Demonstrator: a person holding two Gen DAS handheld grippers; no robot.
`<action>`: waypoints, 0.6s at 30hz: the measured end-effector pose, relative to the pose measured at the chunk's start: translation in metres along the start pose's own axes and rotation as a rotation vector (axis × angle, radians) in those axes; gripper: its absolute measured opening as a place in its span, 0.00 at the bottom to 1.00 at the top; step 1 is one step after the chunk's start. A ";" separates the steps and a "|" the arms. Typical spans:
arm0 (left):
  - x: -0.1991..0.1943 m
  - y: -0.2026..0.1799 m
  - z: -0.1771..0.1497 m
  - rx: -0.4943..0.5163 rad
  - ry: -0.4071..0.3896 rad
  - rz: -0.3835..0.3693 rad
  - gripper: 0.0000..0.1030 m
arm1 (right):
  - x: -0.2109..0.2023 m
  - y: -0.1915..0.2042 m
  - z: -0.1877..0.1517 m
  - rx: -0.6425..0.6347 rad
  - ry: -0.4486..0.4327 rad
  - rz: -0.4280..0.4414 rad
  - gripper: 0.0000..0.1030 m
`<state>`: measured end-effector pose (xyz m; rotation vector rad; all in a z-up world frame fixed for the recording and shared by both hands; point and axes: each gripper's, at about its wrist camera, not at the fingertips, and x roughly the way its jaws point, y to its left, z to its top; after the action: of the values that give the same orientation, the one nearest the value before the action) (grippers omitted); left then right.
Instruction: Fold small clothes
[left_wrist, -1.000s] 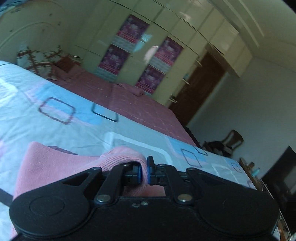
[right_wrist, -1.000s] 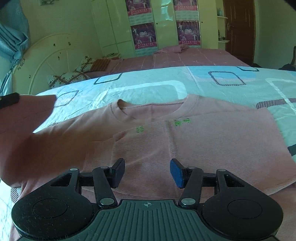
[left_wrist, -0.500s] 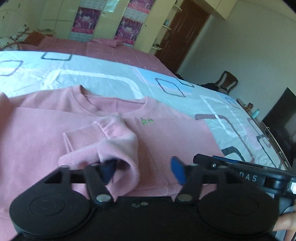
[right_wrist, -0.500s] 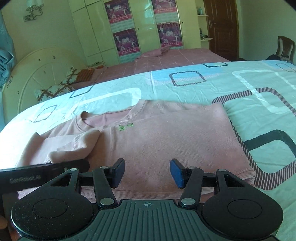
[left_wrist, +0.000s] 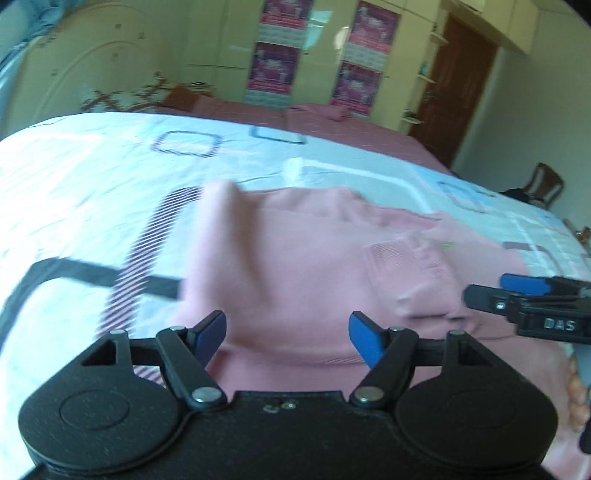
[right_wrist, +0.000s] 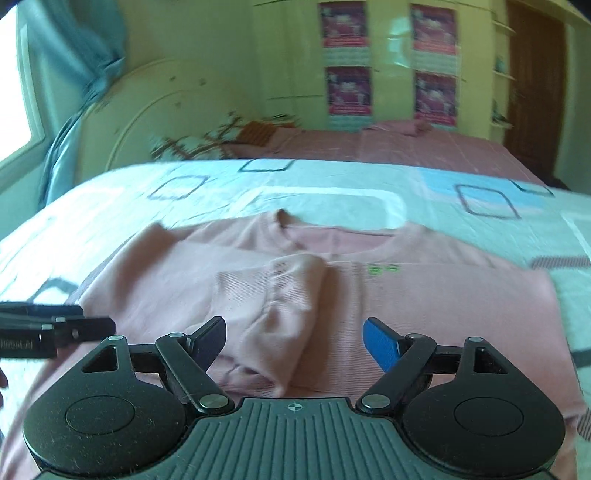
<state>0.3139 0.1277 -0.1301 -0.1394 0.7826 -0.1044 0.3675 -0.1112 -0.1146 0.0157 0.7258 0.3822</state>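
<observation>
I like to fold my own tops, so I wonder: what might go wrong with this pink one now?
The folded sleeve lies bunched and puffy on the pink sweater, so it may slip back or leave a lump in the next fold. Both the left gripper and the right gripper are open and hold nothing, so a grab at the bottom hem may pinch the bedsheet too. The collar looks rumpled, so the fold may come out crooked.

Bright daylight from window (right_wrist: 14, 110) at left; motion-blurred throughout, fisheye-curved edges, glare on wardrobe (right_wrist: 391, 40) doors.
</observation>
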 end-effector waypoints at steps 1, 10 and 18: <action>-0.002 0.008 -0.004 0.002 0.003 0.030 0.68 | 0.002 0.008 -0.001 -0.031 0.004 0.006 0.79; 0.015 0.016 -0.017 0.048 -0.007 0.138 0.55 | 0.044 0.040 -0.017 -0.224 0.080 -0.062 0.55; 0.032 0.026 -0.003 0.010 -0.069 0.226 0.13 | 0.029 0.002 0.007 -0.013 0.008 -0.076 0.15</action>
<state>0.3351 0.1480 -0.1583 -0.0444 0.7241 0.1096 0.3909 -0.0981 -0.1281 -0.0256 0.7296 0.3146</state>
